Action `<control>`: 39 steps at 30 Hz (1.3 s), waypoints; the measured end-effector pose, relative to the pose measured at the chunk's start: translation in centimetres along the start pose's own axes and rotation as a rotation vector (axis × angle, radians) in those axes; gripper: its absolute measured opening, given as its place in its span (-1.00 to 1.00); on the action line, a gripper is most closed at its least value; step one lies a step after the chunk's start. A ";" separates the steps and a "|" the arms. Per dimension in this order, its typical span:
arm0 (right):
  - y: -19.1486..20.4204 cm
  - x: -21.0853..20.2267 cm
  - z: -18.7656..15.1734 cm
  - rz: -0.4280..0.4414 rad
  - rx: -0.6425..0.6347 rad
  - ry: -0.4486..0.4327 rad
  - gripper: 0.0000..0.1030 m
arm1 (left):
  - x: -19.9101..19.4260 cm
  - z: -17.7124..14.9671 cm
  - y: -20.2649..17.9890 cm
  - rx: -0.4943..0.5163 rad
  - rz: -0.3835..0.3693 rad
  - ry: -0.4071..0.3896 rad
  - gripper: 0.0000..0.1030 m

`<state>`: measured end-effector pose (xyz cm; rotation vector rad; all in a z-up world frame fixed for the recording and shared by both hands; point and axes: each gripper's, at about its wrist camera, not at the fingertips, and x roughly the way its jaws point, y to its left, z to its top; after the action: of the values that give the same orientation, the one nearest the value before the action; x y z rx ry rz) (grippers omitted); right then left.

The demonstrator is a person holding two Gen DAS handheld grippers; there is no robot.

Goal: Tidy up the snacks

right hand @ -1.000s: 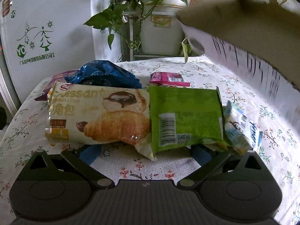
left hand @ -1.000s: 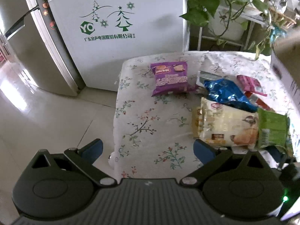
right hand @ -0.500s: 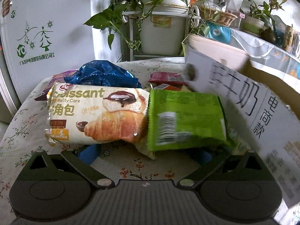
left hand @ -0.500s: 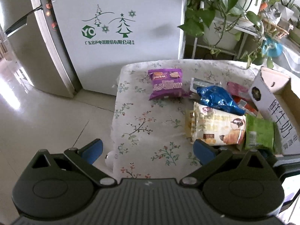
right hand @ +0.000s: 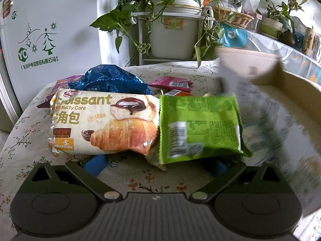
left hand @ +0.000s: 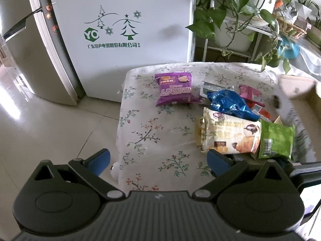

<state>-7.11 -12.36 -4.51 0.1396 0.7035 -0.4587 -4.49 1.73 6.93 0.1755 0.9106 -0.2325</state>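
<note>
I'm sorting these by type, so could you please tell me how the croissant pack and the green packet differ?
The croissant pack is cream, larger, and shows its printed front with a croissant picture; the green packet is plain green, smaller, and shows its barcode side. The croissant pack lies left, the green packet right, their edges meeting. Both are sealed and lie on the floral tablecloth just ahead of the right gripper.

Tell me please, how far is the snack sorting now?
Done: a cardboard box is on the table beside the snacks, blurred. In hand: nothing; the left gripper and right gripper are both open and empty. Left: everything. The croissant pack, green packet, blue bag and purple bag lie on the floral cloth.
</note>
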 end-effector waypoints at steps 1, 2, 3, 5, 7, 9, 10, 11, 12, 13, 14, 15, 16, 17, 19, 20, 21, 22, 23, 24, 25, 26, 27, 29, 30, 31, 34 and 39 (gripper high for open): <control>0.1 0.0 0.0 0.009 -0.004 -0.001 1.00 | 0.0 0.0 0.0 0.000 -0.001 0.001 0.98; 0.2 -0.2 -0.1 0.028 -0.016 -0.004 1.00 | 0.0 0.0 0.1 -0.001 -0.001 0.001 0.98; 0.4 -0.2 -0.1 0.029 -0.023 -0.004 1.00 | 0.0 0.0 0.1 -0.002 -0.001 0.001 0.98; 0.1 -0.1 0.0 0.034 -0.013 -0.003 1.00 | 0.0 0.0 0.0 -0.002 -0.002 0.002 0.98; 0.1 -0.1 0.0 0.031 -0.016 -0.003 1.00 | 0.1 0.0 0.0 -0.005 -0.002 0.004 0.98; 0.0 -0.1 0.0 0.033 -0.014 -0.003 1.00 | 0.1 -0.1 0.0 -0.010 -0.001 0.008 0.98; 0.0 -0.1 -0.1 0.033 -0.014 -0.003 1.00 | 0.2 -0.1 0.0 -0.011 0.000 0.010 0.98; 0.0 -0.1 -0.1 0.033 -0.014 -0.004 1.00 | 0.3 -0.1 0.0 -0.010 0.001 0.012 0.98; 0.0 -0.1 -0.1 0.033 -0.014 -0.004 1.00 | 0.3 -0.1 0.0 -0.008 0.001 0.012 0.98; 0.0 -0.1 -0.1 0.033 -0.014 -0.004 1.00 | 0.4 -0.1 0.0 -0.008 0.002 0.014 0.98; 0.0 -0.1 -0.1 0.033 -0.013 -0.003 1.00 | 0.4 -0.1 0.0 -0.010 0.002 0.016 0.98; 0.0 -0.1 -0.1 0.033 -0.013 -0.003 1.00 | 0.4 0.0 0.0 -0.013 0.000 0.016 0.98; 0.0 -0.2 -0.1 0.033 -0.014 -0.004 1.00 | 0.3 0.0 0.0 -0.015 -0.001 0.015 0.98; 0.0 -0.2 -0.1 0.032 -0.014 -0.004 1.00 | 0.3 0.1 0.0 -0.017 -0.002 0.013 0.98; 0.0 -0.1 -0.1 0.033 -0.014 -0.003 1.00 | 0.1 0.1 -0.1 -0.016 -0.004 0.011 0.98; 0.0 -0.1 0.0 0.033 -0.015 -0.003 1.00 | 0.1 0.1 -0.1 -0.017 -0.005 0.012 0.98; 0.0 -0.1 0.0 0.033 -0.015 -0.003 1.00 | 0.0 0.1 0.0 -0.019 -0.006 0.012 0.98; 0.0 -0.1 0.0 0.033 -0.015 -0.003 1.00 | -0.1 0.1 0.0 -0.020 -0.008 0.010 0.98; 0.0 -0.1 0.0 0.033 -0.015 -0.003 1.00 | -0.2 0.1 -0.1 -0.020 -0.010 0.008 0.98; 0.0 -0.1 0.0 0.033 -0.015 -0.003 1.00 | -0.3 0.2 -0.1 -0.020 -0.013 0.005 0.97; 0.0 -0.2 -0.1 0.033 -0.015 -0.003 1.00 | -0.4 0.2 -0.2 -0.018 -0.017 0.003 0.97; 0.0 -0.1 0.0 0.033 -0.015 -0.003 1.00 | -0.5 0.2 -0.2 -0.017 -0.022 0.003 0.97; 0.0 -0.1 0.0 0.033 -0.015 -0.003 1.00 | -0.5 0.3 -0.3 -0.017 -0.025 0.003 0.98; 0.0 -0.1 0.0 0.033 -0.015 -0.003 1.00 | -0.6 0.3 -0.4 -0.014 -0.026 0.005 0.97; 0.0 -0.1 0.0 0.033 -0.015 -0.003 1.00 | -0.5 0.3 -0.5 -0.011 -0.024 0.007 0.97; 0.0 -0.1 0.0 0.033 -0.015 -0.004 1.00 | -0.5 0.4 -0.5 -0.009 -0.024 0.009 0.98; -0.1 -0.2 0.0 0.033 -0.015 -0.003 1.00 | -0.5 0.4 -0.7 -0.001 -0.022 0.014 0.98; -0.1 -0.4 0.2 0.024 -0.011 0.037 1.00 | -0.6 0.7 -0.9 -0.001 -0.018 0.014 0.97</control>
<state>-7.27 -12.34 -4.06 0.1461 0.7401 -0.4297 -4.52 0.75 7.80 0.1682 0.9267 -0.2476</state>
